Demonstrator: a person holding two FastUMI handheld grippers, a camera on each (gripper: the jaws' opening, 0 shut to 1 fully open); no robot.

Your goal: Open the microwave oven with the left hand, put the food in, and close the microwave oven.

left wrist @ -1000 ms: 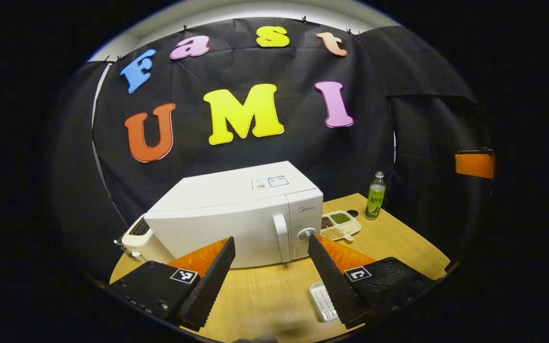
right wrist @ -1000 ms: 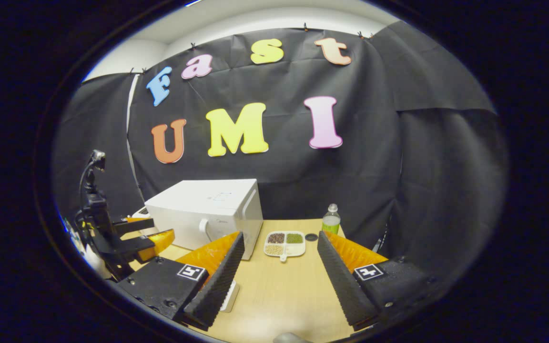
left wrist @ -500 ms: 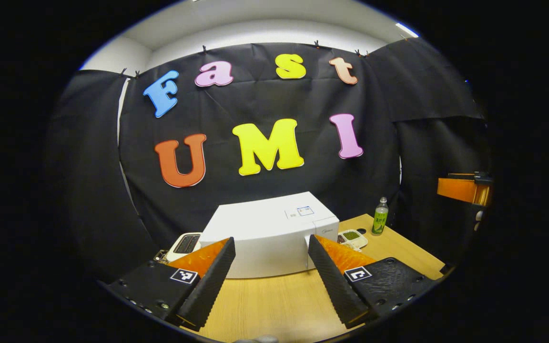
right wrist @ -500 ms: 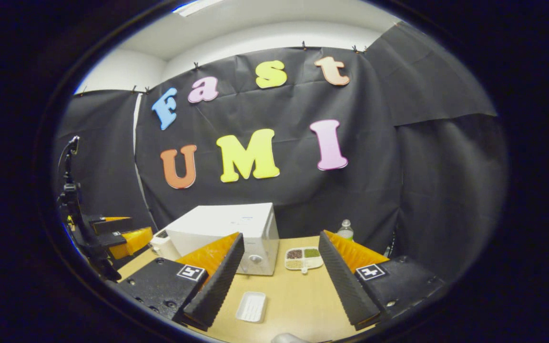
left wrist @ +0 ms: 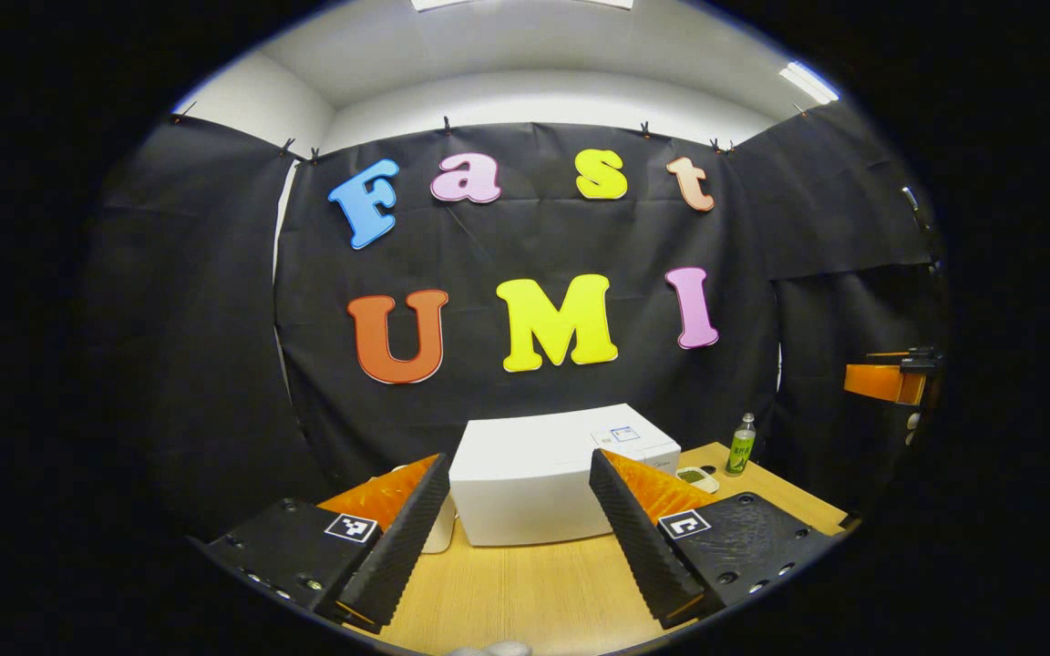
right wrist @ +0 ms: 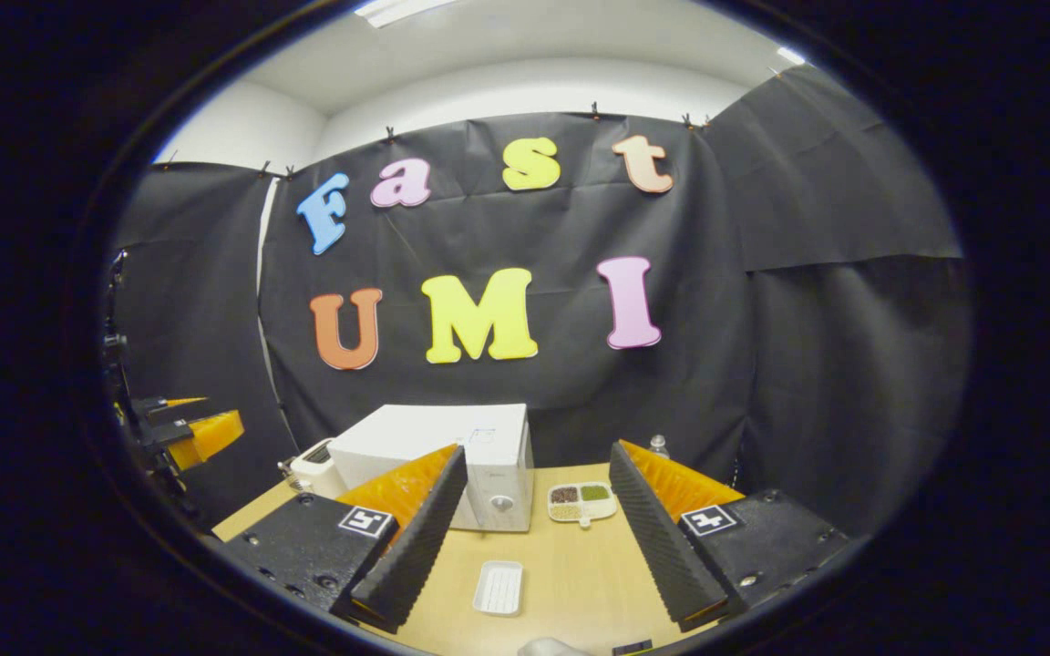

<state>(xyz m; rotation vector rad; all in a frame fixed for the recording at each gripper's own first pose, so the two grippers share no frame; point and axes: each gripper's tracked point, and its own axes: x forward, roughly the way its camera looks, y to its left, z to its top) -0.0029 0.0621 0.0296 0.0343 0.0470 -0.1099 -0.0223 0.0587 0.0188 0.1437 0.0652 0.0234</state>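
The wooden table [right wrist: 580, 583] carries the white microwave oven [right wrist: 452, 451] at its far left by the cloth wall, door shut, long axis across the table, its door and knob face turned toward the open tabletop, presumably so the left hand can reach the handle; the divided food tray [right wrist: 582, 501] sits just right of it, a small white dish [right wrist: 499, 587] nearer. Both the left gripper [left wrist: 518, 524] and right gripper [right wrist: 534, 538] hang well back, jaws spread and empty; whether the dish holds anything is hard to tell.
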